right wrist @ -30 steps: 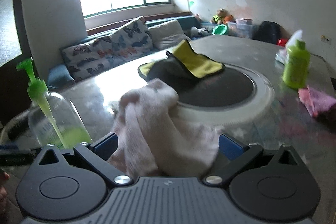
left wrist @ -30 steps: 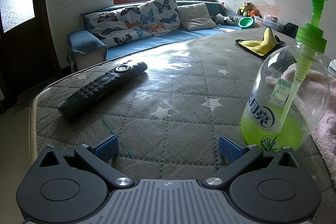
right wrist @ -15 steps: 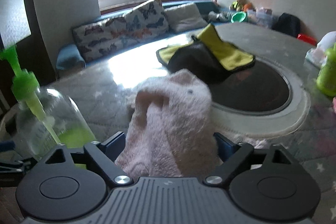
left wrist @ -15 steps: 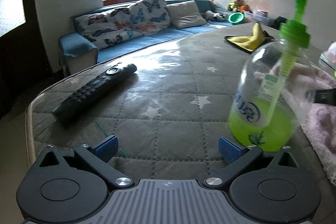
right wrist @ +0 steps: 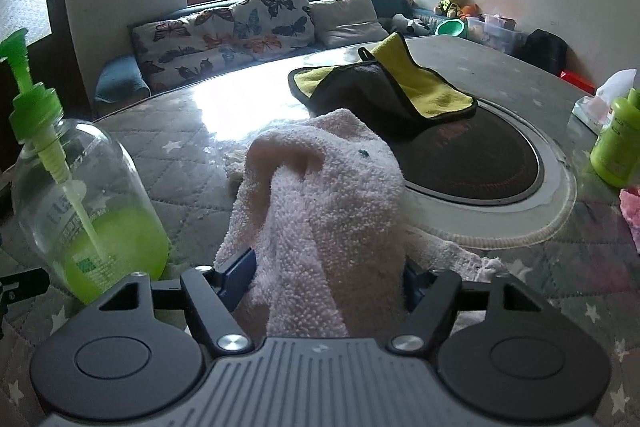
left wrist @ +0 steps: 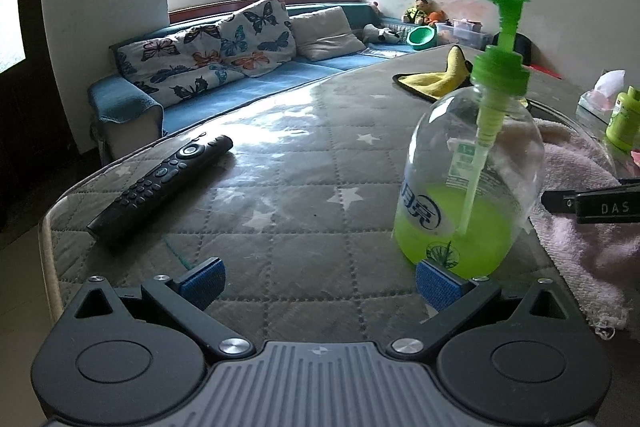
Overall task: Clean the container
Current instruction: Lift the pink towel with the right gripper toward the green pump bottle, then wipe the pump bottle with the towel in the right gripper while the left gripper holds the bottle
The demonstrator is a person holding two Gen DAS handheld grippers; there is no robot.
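Note:
A clear pump bottle (left wrist: 460,219) with a green pump and green liquid in its lower third stands upright on the quilted table cover. My left gripper (left wrist: 319,279) is open low over the table, and its right fingertip (left wrist: 436,283) sits just in front of the bottle's base with nothing between the fingers. A pink towel (right wrist: 320,195) lies bunched to the right of the bottle (right wrist: 92,211). My right gripper (right wrist: 326,275) is shut on a raised fold of it. In the left wrist view, part of the right gripper's body shows black over the towel (left wrist: 580,239).
A black remote (left wrist: 160,187) lies near the table's left edge (left wrist: 48,247). A yellow and grey cloth (right wrist: 384,91) rests on a round black hotplate (right wrist: 480,155) set in the table. A small green bottle (right wrist: 616,143) and a tissue pack (right wrist: 596,103) stand far right.
My right gripper's fingers have narrowed onto the pink towel. My left gripper has shifted so the pump bottle stands closer in front of its right finger.

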